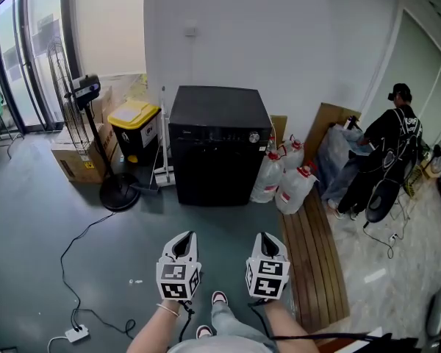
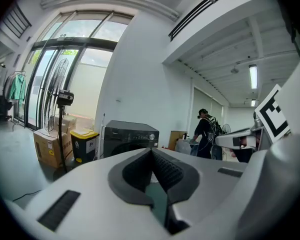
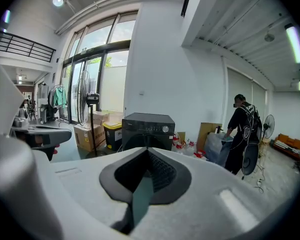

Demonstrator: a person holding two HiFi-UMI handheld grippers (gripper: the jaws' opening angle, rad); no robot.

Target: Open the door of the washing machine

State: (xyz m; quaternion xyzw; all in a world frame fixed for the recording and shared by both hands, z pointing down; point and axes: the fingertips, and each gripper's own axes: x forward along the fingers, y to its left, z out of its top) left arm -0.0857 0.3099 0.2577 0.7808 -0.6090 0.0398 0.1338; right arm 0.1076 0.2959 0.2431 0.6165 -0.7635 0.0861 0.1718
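Note:
A black front-loading washing machine (image 1: 219,145) stands against the white back wall, its dark door closed. It also shows in the left gripper view (image 2: 129,136) and in the right gripper view (image 3: 147,130), some way ahead. My left gripper (image 1: 184,245) and right gripper (image 1: 268,247) are held side by side low in the head view, well short of the machine, both pointing toward it. The left gripper (image 2: 151,151) has its jaws together with nothing held. The right gripper (image 3: 147,150) likewise has its tips meeting and holds nothing.
Left of the machine are a yellow-lidded bin (image 1: 134,129), a fan stand (image 1: 95,142) and a cardboard box (image 1: 81,159). Water bottles (image 1: 283,179) crowd its right side. A person (image 1: 386,157) works at the far right, beside wooden planks (image 1: 320,256). A cable and power strip (image 1: 77,333) lie on the floor.

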